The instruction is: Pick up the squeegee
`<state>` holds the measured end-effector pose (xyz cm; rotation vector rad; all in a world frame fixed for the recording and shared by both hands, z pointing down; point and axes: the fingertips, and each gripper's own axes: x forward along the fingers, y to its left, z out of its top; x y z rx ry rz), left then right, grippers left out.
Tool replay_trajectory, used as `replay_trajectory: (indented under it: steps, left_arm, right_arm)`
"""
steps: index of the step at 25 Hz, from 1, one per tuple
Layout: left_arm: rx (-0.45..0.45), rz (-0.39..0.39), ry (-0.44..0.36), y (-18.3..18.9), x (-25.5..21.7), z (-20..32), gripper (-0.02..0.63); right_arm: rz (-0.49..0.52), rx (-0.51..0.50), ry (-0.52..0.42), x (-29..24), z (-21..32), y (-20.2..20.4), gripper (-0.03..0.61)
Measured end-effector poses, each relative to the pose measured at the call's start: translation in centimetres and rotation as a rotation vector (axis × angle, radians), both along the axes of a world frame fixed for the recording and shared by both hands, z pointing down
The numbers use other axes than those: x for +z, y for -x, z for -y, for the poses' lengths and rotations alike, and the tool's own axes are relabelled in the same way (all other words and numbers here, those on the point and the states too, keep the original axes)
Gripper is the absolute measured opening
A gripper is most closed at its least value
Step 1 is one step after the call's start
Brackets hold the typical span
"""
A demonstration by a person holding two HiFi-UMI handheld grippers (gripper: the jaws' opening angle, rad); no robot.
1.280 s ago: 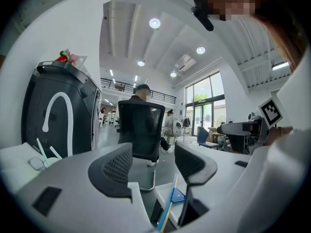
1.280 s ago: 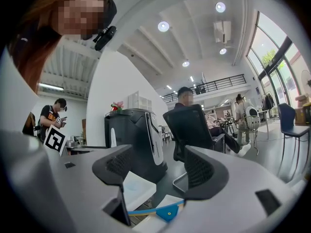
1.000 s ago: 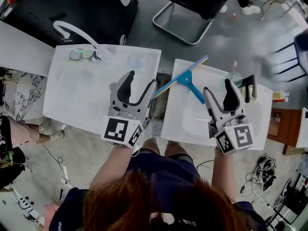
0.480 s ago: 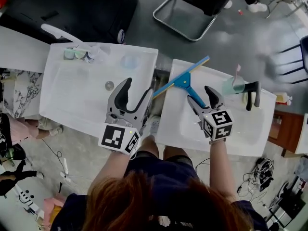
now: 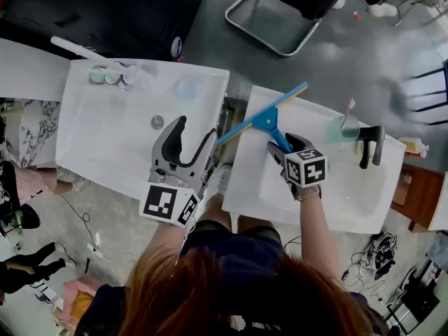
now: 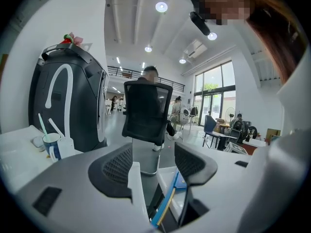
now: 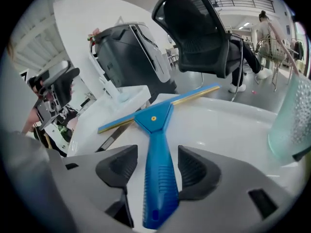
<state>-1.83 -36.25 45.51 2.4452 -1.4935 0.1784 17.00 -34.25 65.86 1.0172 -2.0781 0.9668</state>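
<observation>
A blue squeegee with a yellow-edged blade lies on the left rim of the right white sink, and its blade sticks out over the gap between the two sinks. My right gripper points steeply down over its handle. In the right gripper view the handle lies between the two pads with a small gap on each side, and the jaws of my right gripper are closing. My left gripper hovers open and empty over the left sink's right edge, and the blade shows below its jaws.
The left white sink has cups at its back rim and a drain. A teal cup with a toothbrush and a black faucet stand behind the right sink. An office chair stands beyond on the grey floor.
My right gripper has dropped and tipped downward from above the right sink onto the squeegee handle, and its jaws now straddle it. The left gripper has sunk slightly.
</observation>
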Motion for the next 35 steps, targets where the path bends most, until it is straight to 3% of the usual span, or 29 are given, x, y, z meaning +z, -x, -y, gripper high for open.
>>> replay_trajectory:
  steps: [3, 6, 13, 20, 23, 28, 35]
  left_arm:
    - [-0.011, 0.001, 0.004, 0.1, 0.2, 0.0, 0.262]
    - [-0.02, 0.004, 0.008, 0.3, 0.3, -0.2, 0.262]
    - [-0.047, 0.009, 0.004, 1.4, 0.2, -0.7, 0.262]
    - [-0.052, 0.001, -0.007, 1.8, -0.3, -0.8, 0.259]
    - [-0.044, -0.012, -0.018, 1.7, -0.8, -0.8, 0.166]
    - [-0.039, -0.014, -0.045, 1.4, -2.0, -0.8, 0.064]
    - [-0.026, -0.008, -0.087, 1.3, -4.2, -0.6, 0.031]
  right_arm:
    - [0.002, -0.005, 0.044, 1.0, -0.2, 0.2, 0.248]
    - [0.013, 0.005, 0.057, 1.3, -0.1, 0.2, 0.171]
    - [0.039, 0.02, 0.04, 1.3, -0.2, 0.4, 0.152]
    - [0.079, 0.089, -0.062, -0.7, 0.3, -0.4, 0.15]
    - [0.091, 0.112, -0.111, -2.3, 0.9, -0.8, 0.15]
    - [0.117, 0.155, -0.209, -5.8, 2.0, -1.6, 0.15]
    - [0.163, 0.221, -0.398, -12.9, 2.9, -2.7, 0.15]
